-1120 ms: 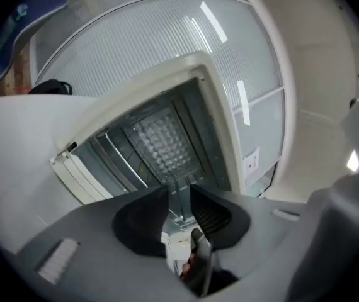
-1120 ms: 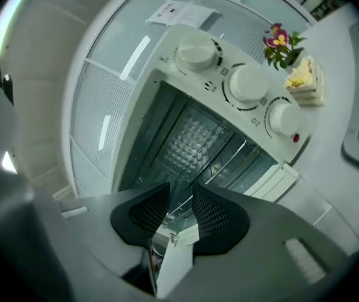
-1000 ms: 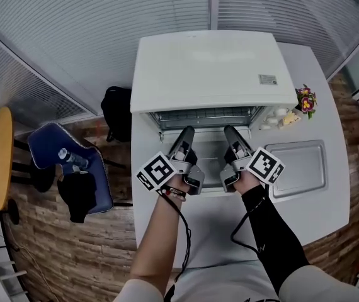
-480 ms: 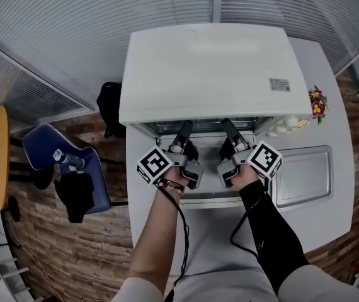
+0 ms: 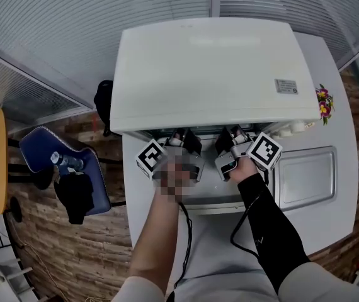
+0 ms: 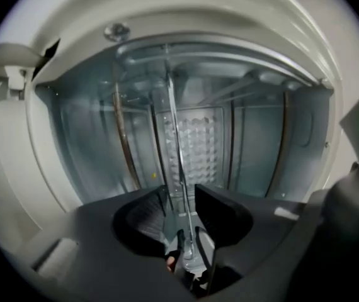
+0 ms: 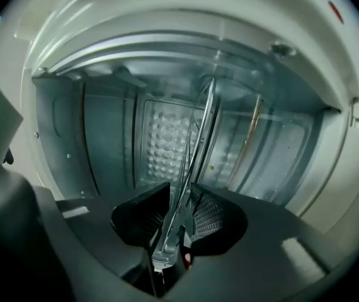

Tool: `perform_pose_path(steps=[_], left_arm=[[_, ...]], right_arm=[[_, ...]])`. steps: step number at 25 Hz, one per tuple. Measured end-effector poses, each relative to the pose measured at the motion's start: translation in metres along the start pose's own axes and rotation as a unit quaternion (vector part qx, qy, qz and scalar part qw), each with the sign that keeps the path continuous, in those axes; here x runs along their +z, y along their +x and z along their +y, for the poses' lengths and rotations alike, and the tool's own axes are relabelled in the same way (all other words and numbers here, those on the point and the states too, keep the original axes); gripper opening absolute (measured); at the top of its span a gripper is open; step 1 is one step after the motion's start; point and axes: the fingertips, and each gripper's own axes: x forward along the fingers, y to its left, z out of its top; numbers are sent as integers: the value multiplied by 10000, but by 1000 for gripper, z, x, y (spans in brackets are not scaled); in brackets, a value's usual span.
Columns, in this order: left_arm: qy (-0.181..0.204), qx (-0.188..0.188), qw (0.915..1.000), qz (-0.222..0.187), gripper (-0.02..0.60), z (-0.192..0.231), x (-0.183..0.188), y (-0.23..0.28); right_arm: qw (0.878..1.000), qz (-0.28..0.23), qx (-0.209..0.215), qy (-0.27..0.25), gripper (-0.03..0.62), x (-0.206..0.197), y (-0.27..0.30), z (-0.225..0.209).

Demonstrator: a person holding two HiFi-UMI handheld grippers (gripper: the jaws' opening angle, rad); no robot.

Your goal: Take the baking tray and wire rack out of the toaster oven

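Head view: toaster oven [image 5: 211, 68] sits on the table [image 5: 230, 244] at 12 o'clock, its door [image 5: 211, 200] dropped toward 6. Baking tray [image 5: 305, 178] lies on the table at 3, just beside the door. Flowers [image 5: 323, 102] at 2, next to the oven. Off-table at 9: chair [image 5: 41, 153] carrying a bottle [image 5: 66, 162]. Bag [image 5: 102, 102] on the floor at 10. Wire rack [image 6: 174, 124] is inside the oven, front edge between the jaws of left gripper [image 6: 181, 197] and right gripper [image 7: 178, 197].

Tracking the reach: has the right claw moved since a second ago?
Yes. Against the tray beside it, the right claw has gone further in under the top of the oven.
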Motion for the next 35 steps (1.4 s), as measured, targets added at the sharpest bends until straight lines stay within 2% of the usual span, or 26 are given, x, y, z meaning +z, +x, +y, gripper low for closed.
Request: perform_pose_path(steps=[3,4,5,11,19,35], left_arm=[[41,50,10000,-26,156,1,6,6],[93,95,9999,4,87,2,8,7],[119,125,9998,37,60,2,8,8],[-35,11,10000,81,58,-1,5,6],[100,136,9998,146,57,-1,3,0],[53,138,9997,212,57,-1,-4,-14]], right_arm=[[9999,9,58,98,87,3,7,0],[10000,30,30,87,21,4,8,-2],[10000,55,11,71,4,5,8,-3],[9998,150,108,10,2,3,6,0],[9998,198,47,6,2,1,0,2],[9996,285,59,1,2,-8,-11,2]])
